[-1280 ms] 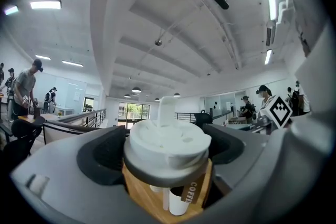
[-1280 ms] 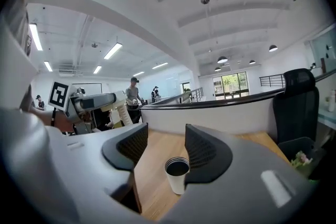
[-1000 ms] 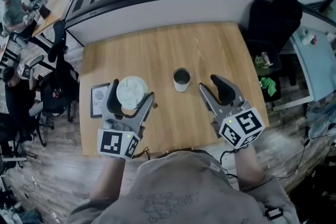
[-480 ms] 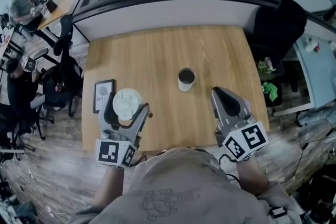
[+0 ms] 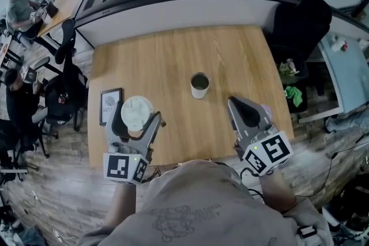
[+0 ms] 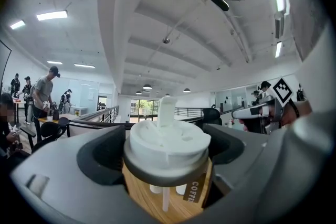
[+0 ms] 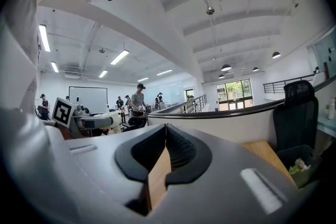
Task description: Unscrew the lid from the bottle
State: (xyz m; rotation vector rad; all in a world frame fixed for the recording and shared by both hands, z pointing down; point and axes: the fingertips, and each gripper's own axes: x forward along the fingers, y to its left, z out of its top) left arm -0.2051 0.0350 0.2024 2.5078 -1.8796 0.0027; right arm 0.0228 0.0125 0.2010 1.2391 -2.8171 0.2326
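Two grippers working: we are clamping left gripper (image 5: 137,115) on bottle (image 6: 142,191) just under lid (image 6: 168,141), at 7 o'clock on table (image 5: 173,55); right gripper (image 5: 233,102) fingers just closing together, empty. Risk, we are judging: shut fingers glancing off lid, bottle twisting loose.

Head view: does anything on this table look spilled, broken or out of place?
Nothing is spilled or broken. The one odd sight: the white lid sits clamped in the left tongs, its straw dangling, while the bottle stands open on the table. The right tongs are shut, empty.
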